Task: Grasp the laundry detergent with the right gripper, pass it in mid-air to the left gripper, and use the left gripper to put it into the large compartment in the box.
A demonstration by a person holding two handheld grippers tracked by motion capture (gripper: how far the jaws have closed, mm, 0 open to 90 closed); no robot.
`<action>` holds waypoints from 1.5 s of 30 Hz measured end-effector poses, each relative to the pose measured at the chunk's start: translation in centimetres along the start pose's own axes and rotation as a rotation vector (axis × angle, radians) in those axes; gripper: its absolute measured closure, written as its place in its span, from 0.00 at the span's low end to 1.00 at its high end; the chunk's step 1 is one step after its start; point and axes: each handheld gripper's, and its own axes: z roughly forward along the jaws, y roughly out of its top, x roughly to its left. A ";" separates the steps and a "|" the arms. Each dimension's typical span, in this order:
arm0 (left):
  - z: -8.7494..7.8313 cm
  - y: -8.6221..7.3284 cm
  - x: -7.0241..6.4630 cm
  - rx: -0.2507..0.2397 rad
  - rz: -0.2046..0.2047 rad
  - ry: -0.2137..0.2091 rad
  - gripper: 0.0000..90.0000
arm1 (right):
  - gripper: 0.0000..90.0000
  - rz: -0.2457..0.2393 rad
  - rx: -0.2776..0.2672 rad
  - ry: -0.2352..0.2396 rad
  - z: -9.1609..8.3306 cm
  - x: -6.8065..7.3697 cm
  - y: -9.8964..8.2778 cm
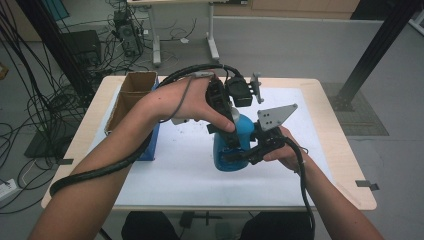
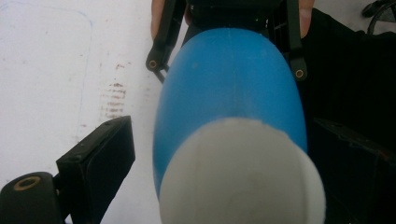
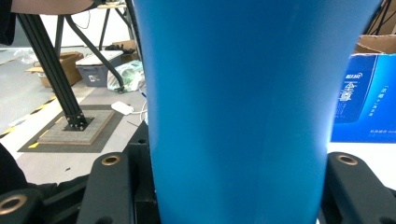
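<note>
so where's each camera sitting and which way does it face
high view: above the person's side, looking forward and down on the table; both forearms and grippers show.
left gripper view: on the left gripper, looking down at the bottle's white cap.
right gripper view: on the right gripper, level, facing the blue bottle.
All share the bottle.

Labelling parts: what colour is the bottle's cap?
White cap on a blue bottle, clearest in the left gripper view.

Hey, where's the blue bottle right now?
In the high view the blue bottle stands right of center on the white mat, clamped by the right gripper, with the left gripper over its white cap.
</note>
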 end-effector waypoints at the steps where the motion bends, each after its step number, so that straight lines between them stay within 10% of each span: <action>1: 0.0 0.0 0.0 -0.002 -0.003 0.003 0.10 | 0.48 -0.001 0.002 0.000 0.0 0.0 0.0; 45: 0.0 -0.3 0.3 0.004 -0.001 0.002 0.10 | 0.48 0.008 0.010 0.007 0.2 -0.3 -0.3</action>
